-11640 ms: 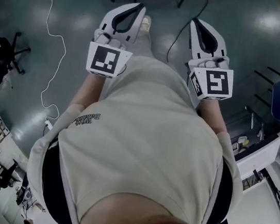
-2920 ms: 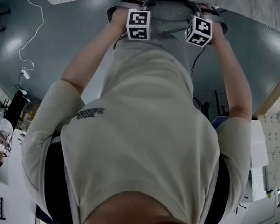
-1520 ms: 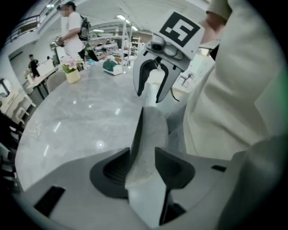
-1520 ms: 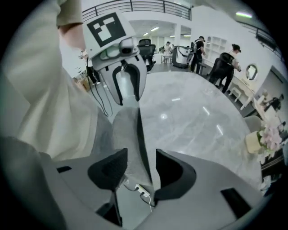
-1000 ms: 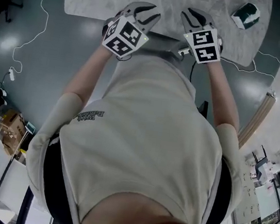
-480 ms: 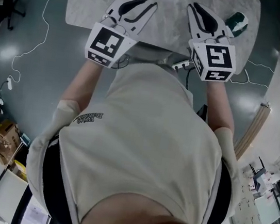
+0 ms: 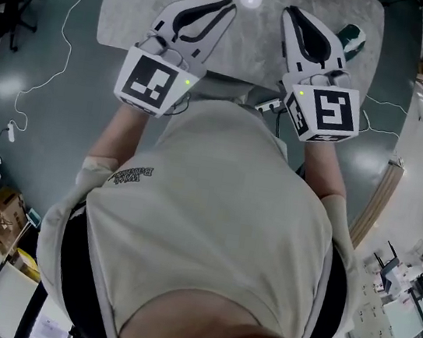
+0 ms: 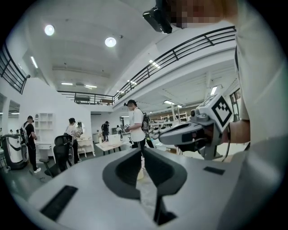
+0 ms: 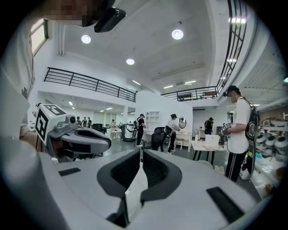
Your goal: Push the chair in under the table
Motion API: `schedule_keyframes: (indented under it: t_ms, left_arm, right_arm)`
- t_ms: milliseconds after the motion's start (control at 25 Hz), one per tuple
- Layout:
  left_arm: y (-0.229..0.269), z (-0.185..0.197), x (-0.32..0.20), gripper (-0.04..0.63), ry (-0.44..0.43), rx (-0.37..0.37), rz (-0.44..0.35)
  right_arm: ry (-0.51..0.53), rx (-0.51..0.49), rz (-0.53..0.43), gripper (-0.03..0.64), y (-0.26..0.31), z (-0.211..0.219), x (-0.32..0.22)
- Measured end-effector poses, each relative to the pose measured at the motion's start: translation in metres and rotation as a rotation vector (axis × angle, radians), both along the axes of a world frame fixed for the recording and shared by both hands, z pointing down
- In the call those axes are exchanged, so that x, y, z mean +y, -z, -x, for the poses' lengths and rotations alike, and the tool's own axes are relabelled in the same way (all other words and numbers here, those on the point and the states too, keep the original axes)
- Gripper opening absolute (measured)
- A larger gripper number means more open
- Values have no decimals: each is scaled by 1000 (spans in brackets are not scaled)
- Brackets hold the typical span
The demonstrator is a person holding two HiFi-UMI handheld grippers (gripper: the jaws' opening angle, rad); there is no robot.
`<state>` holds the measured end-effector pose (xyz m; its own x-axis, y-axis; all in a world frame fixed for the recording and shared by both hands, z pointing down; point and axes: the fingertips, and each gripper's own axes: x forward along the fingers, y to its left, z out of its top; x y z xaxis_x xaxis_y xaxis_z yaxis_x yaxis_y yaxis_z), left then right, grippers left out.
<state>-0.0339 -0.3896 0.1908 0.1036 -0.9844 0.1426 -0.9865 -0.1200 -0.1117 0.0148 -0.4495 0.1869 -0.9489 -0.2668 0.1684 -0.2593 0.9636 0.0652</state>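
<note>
The grey marble table (image 7: pixel 140 12) fills the top of the head view. Just below its near edge, a sliver of the grey chair (image 7: pixel 225 88) shows above my shirt; the rest is hidden under the tabletop. Both grippers are held up level over the table, side by side. The left gripper (image 7: pixel 230 3) (image 8: pixel 143 152) is closing, its tips meeting with nothing between them. The right gripper (image 7: pixel 286 10) (image 9: pixel 140 153) is also closing, tips together and empty. Each gripper shows in the other's view: the right gripper (image 8: pixel 189 132) and the left gripper (image 9: pixel 85 139).
A dark green object (image 7: pixel 349 39) lies on the table's right end. A white cable (image 7: pixel 46 61) snakes over the floor at left, near a black office chair (image 7: pixel 6 15). People stand at tables across the hall (image 8: pixel 135 123) (image 9: pixel 238 130).
Both grippers have risen from the chair back at the table edge to well above the tabletop and tipped up to level. Their jaws have drawn together.
</note>
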Motion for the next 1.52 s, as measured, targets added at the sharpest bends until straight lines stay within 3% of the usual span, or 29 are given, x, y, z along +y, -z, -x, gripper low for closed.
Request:
schedule_keyframes:
  t_ms: [160, 240, 400, 440, 840, 1520]
  left_arm:
    - [21, 1, 4, 19, 8, 16, -70]
    - [33, 3, 5, 12, 23, -12, -116]
    - [48, 4, 14, 11, 53, -217, -136]
    - [52, 1, 15, 11, 49, -238, -146]
    - [47, 2, 12, 11, 26, -146, -159]
    - [45, 3, 14, 12, 27, -151, -144]
  right_arm:
    - [-17, -60, -27, 23, 20, -3, 1]
    - [-26, -99, -41, 21, 32, -7, 1]
    - [-30, -142, -119, 12, 50, -8, 12]
    - [-32, -142, -145, 11, 52, -8, 14]
    - [-30, -159, -155, 9, 53, -10, 16]
    - [-9, -147, -146, 9, 51, -5, 19]
